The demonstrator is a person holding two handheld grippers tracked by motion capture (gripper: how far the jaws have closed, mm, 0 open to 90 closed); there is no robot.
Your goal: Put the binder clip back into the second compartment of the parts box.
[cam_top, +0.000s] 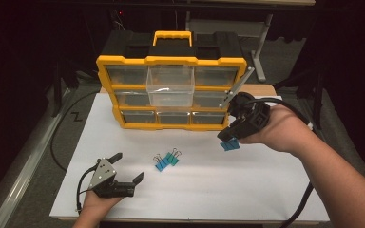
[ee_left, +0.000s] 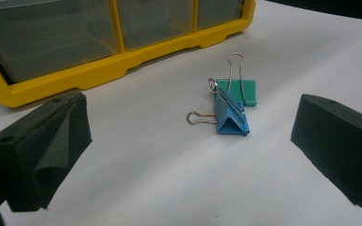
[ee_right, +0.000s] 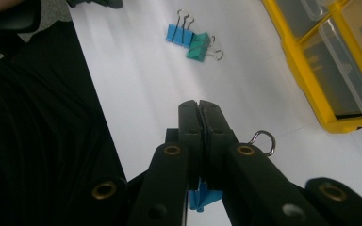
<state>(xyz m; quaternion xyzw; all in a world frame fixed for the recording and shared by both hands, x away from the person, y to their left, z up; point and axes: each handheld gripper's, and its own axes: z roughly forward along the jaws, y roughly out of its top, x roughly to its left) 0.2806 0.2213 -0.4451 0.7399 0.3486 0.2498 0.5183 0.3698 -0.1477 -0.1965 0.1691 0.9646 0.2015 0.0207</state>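
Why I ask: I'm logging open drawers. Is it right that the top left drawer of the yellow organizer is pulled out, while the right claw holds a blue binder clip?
Not quite: the top middle drawer is pulled out, as the high view shows. The yellow organizer and the right claw holding a blue binder clip are as you said.

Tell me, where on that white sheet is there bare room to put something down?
Bare patches: the left side between the organizer and left gripper, and the near edge below the two binder clips. Crowded: the right gripper lifting a blue binder clip.
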